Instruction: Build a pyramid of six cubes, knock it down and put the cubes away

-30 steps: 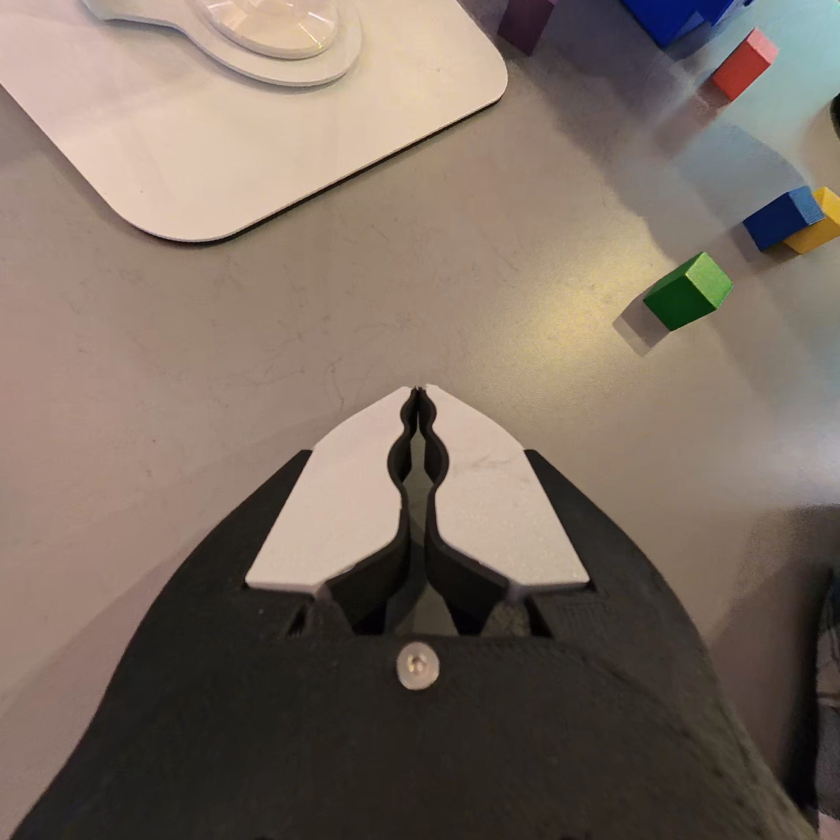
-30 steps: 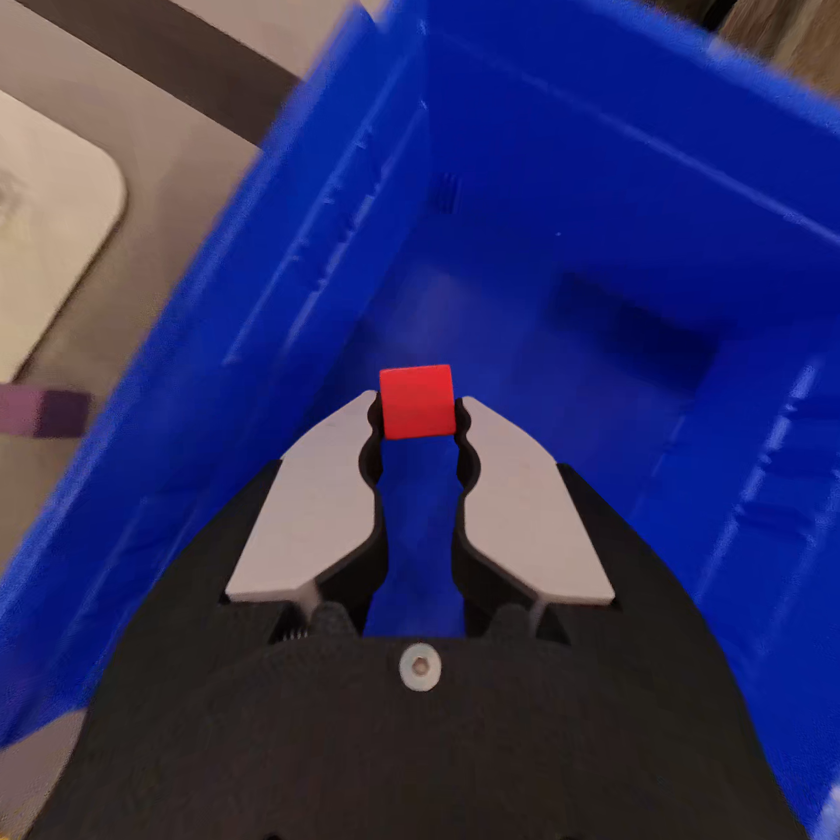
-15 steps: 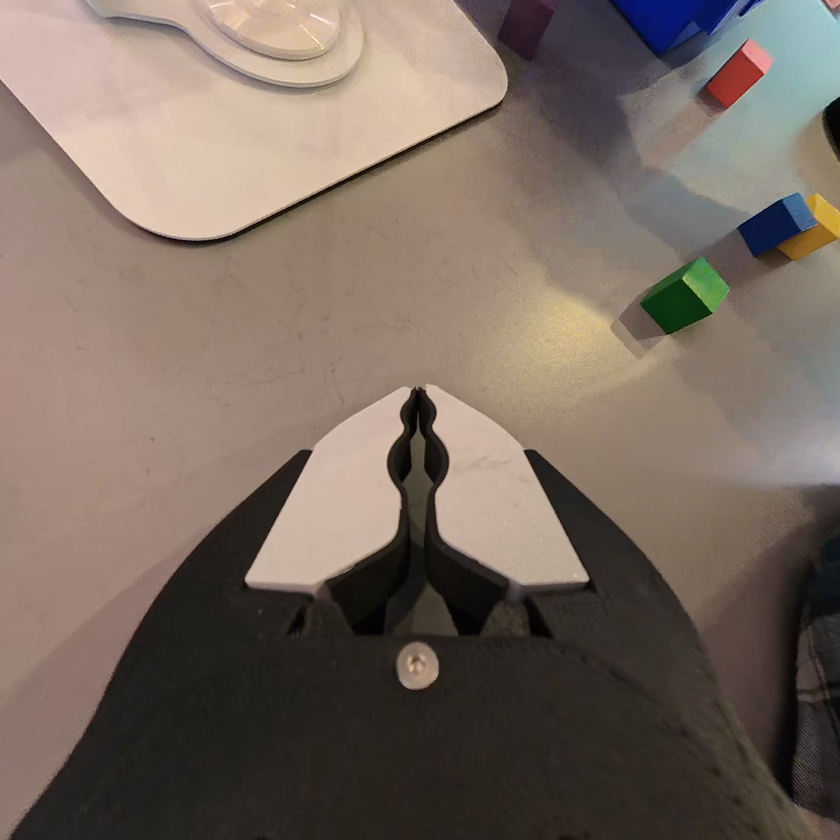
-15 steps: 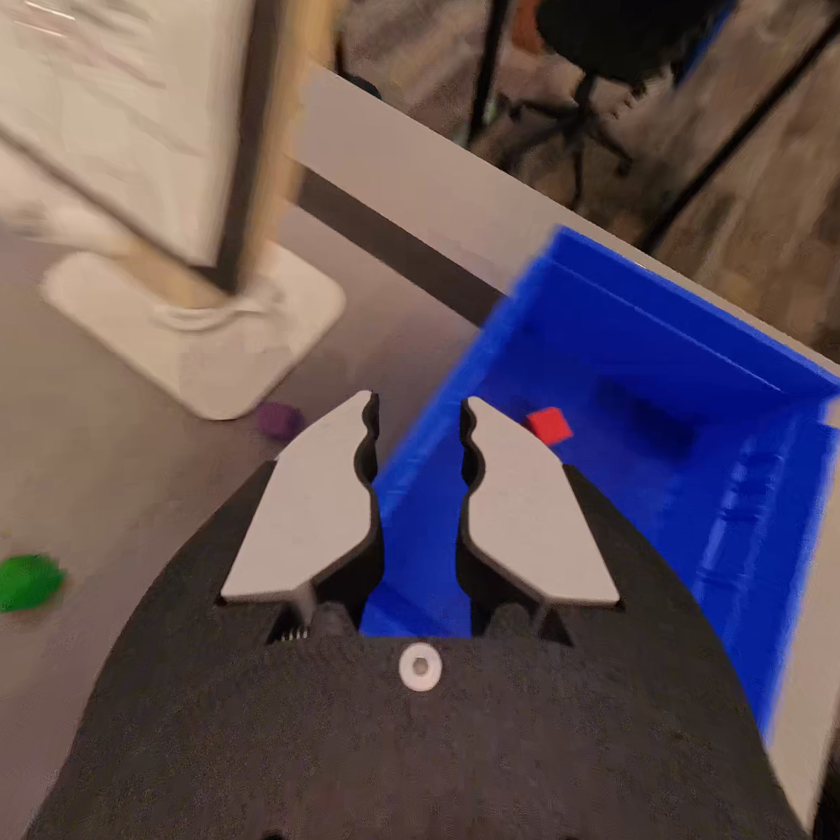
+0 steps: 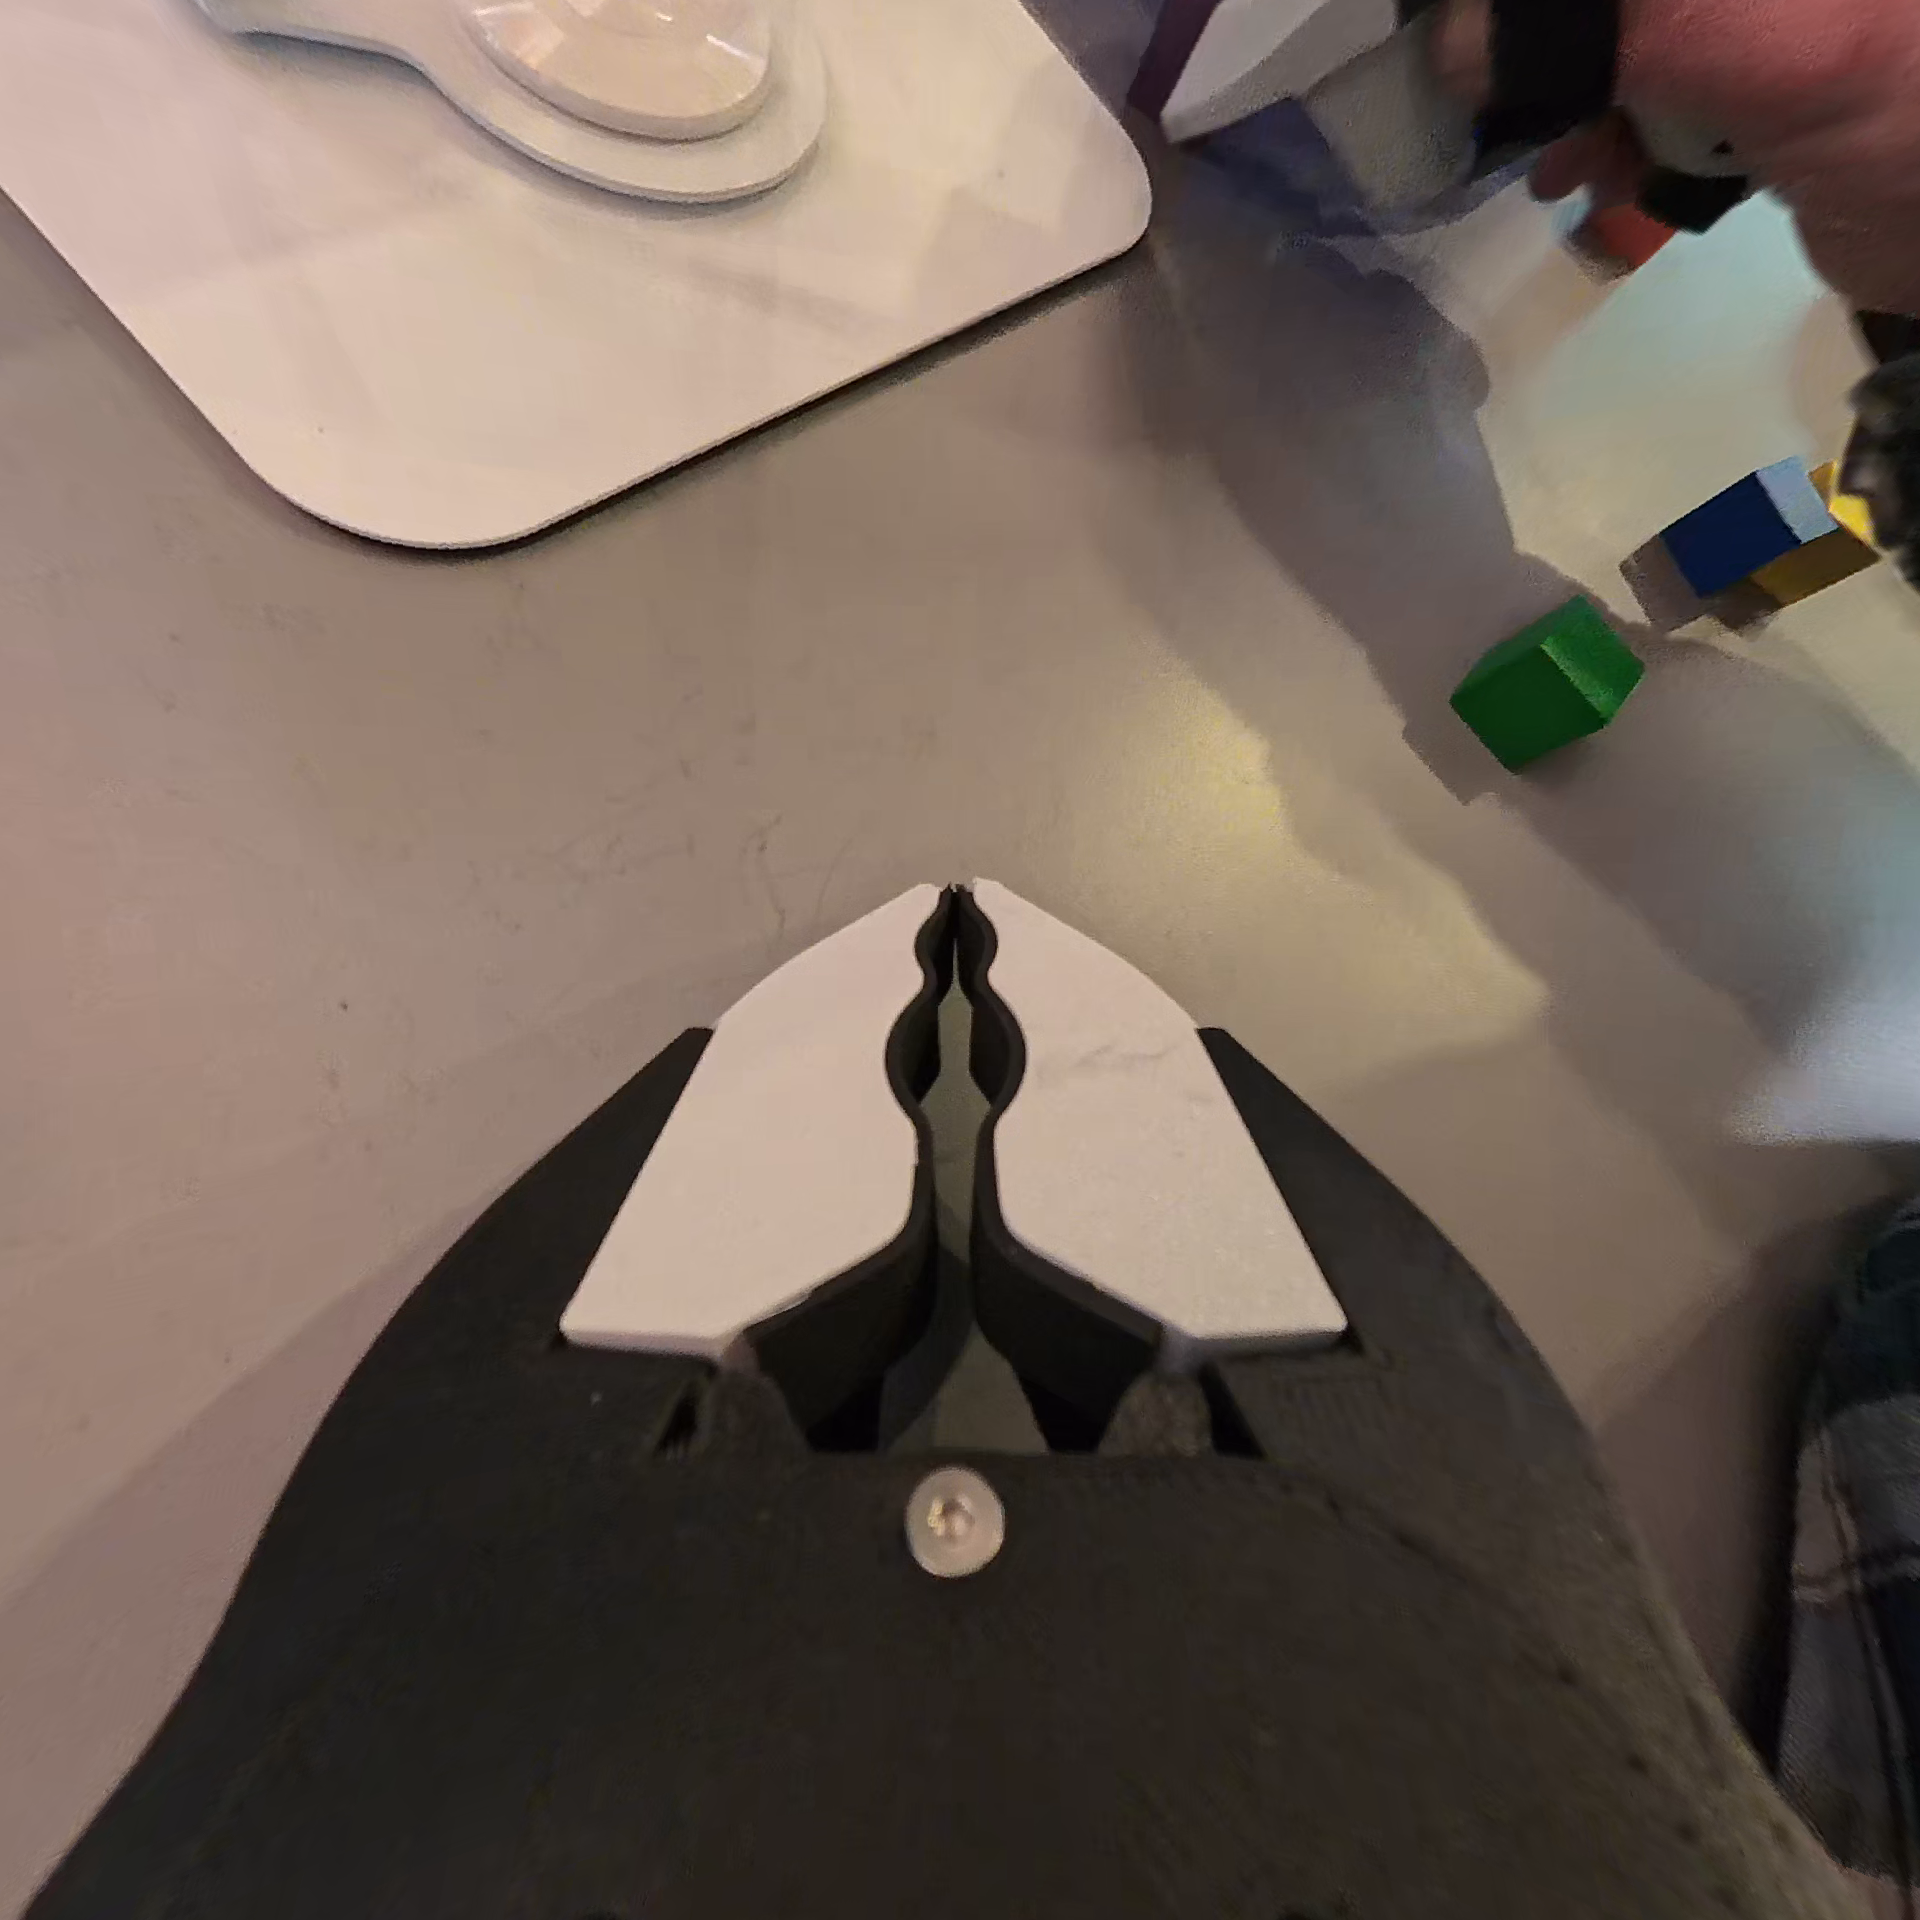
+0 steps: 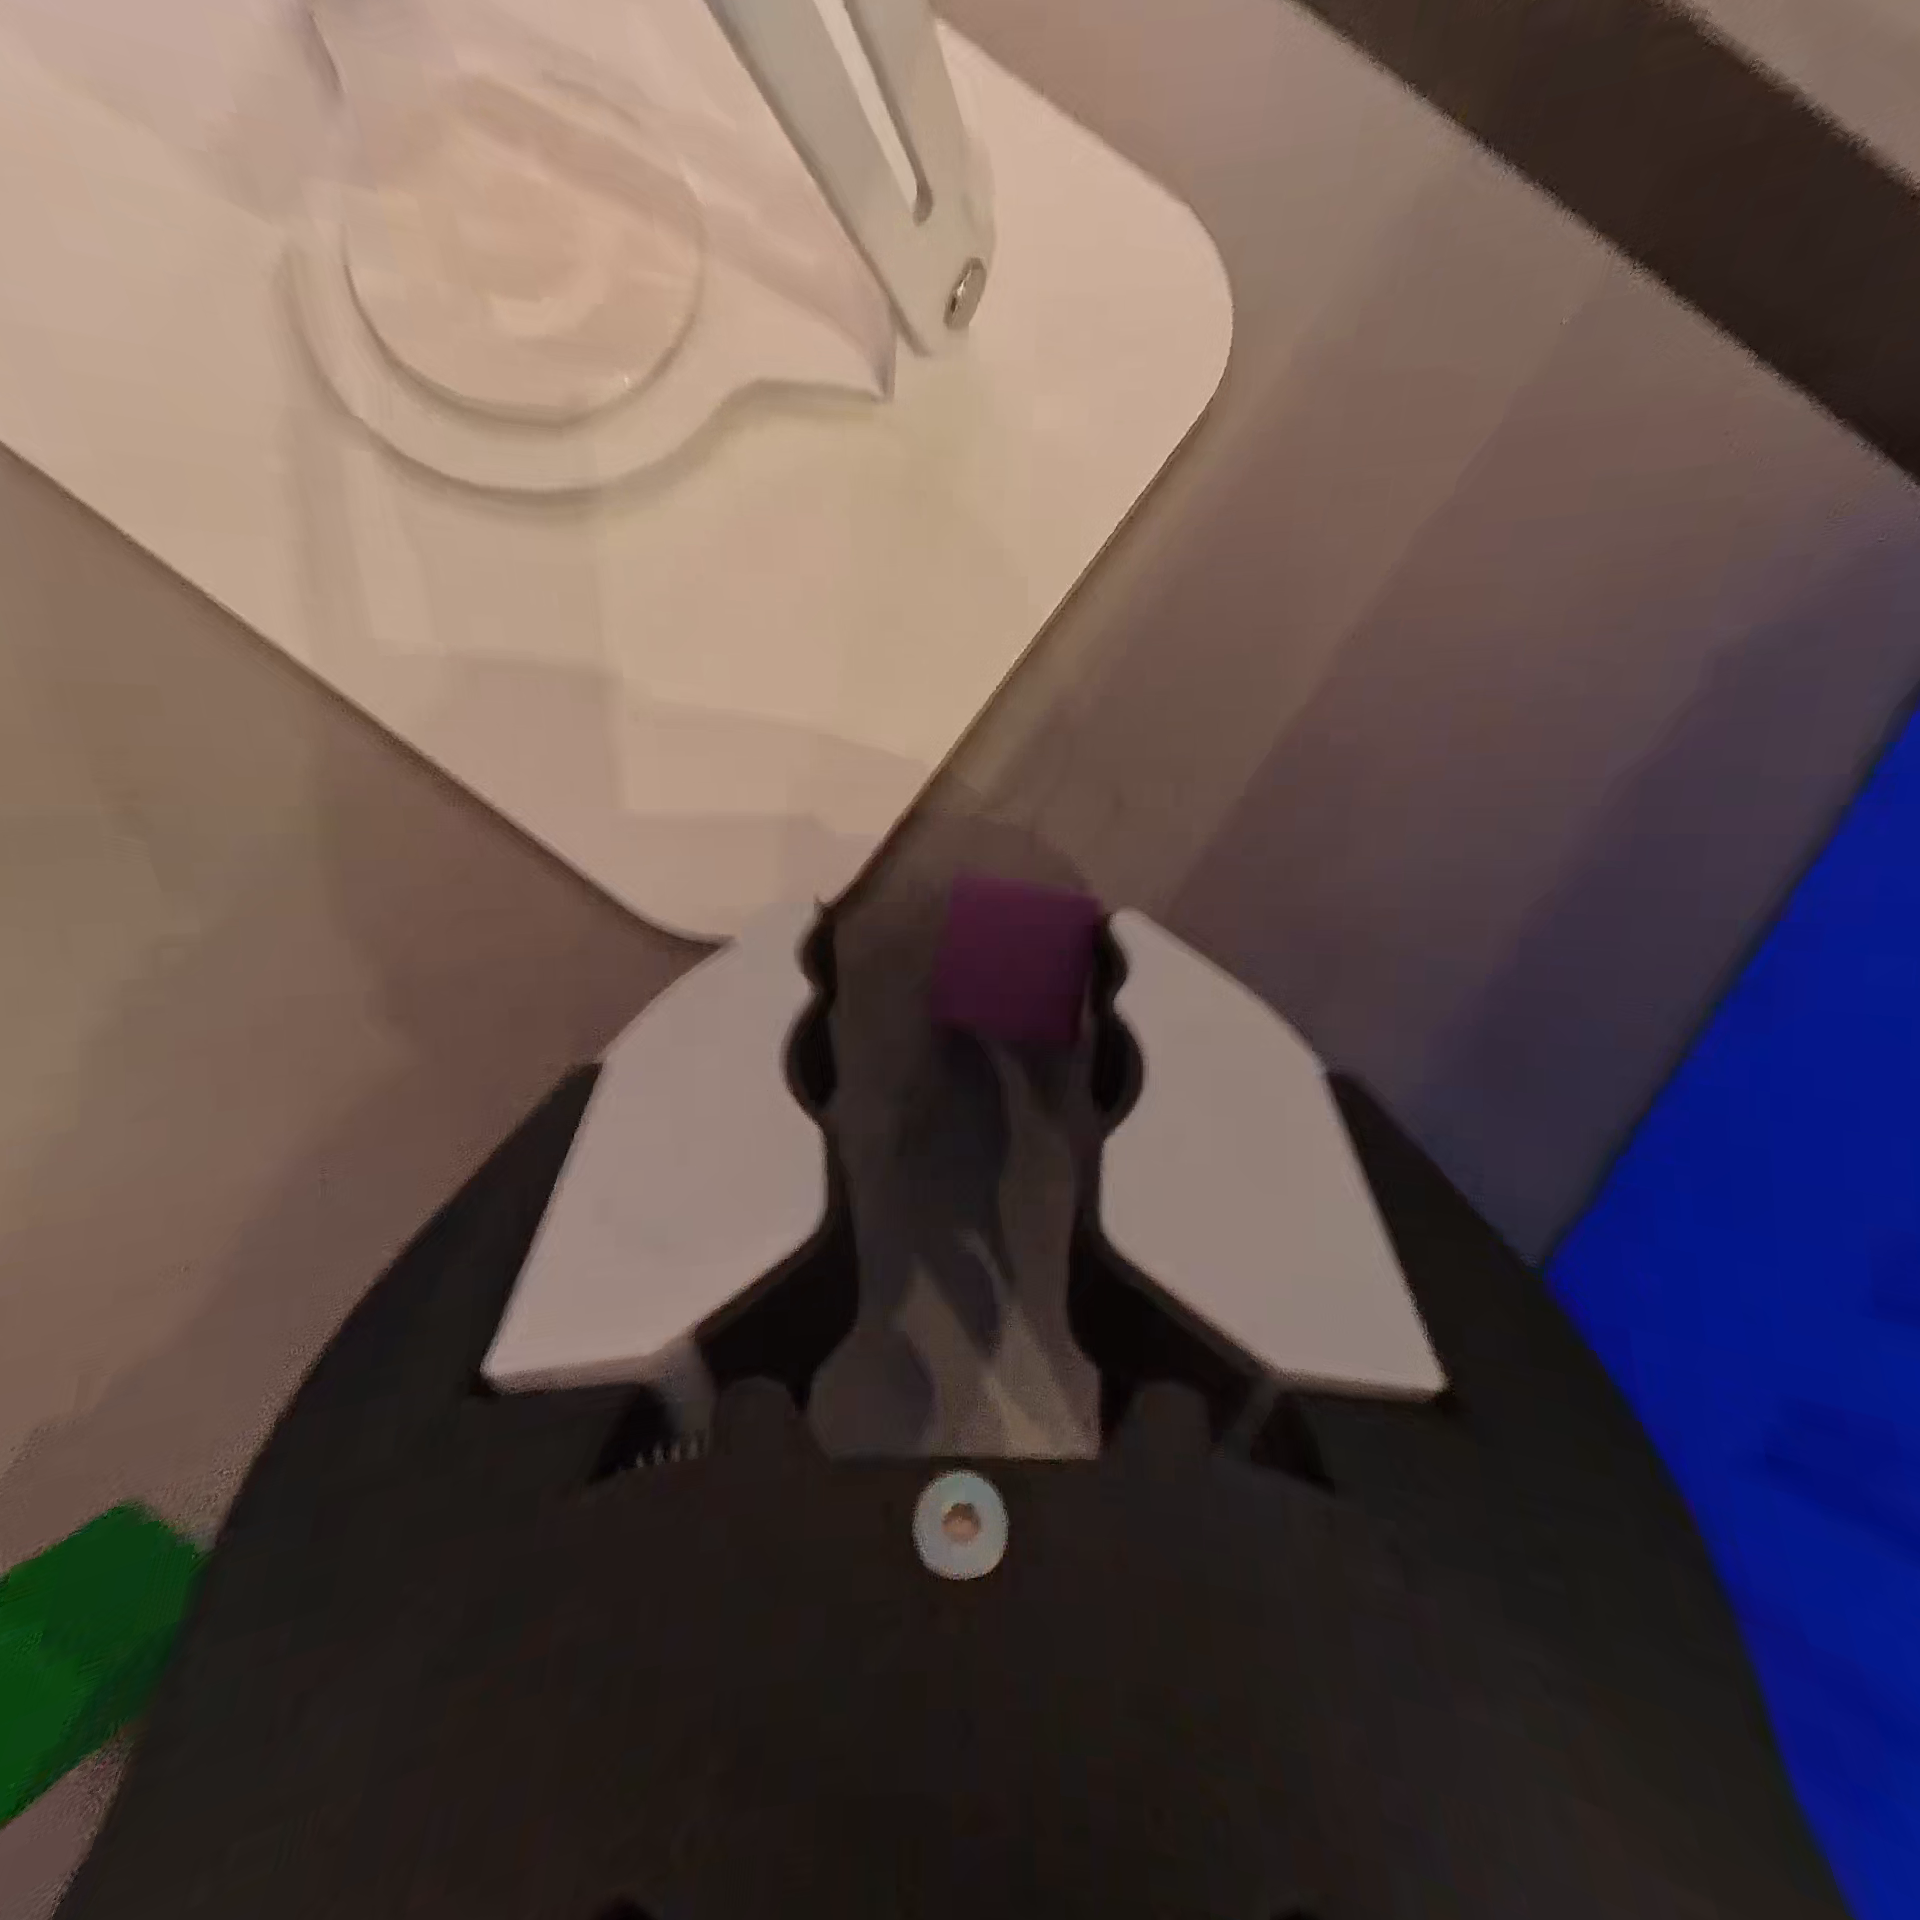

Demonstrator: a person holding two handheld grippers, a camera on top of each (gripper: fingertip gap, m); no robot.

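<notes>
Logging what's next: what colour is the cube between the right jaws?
Purple cube, clearest in the right wrist view.

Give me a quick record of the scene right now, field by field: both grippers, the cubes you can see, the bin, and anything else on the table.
left gripper: fingers closed together, nothing between them, over bare table
right gripper: fingers apart, straddling the purple cube
purple cube: on the table, close to the right finger, clear gap on its left side
green cube: loose on the table
blue cube: touching the yellow cube
red cube: partly hidden behind the hand
blue bin: right of the right gripper
white stand base: on the grey table
</notes>
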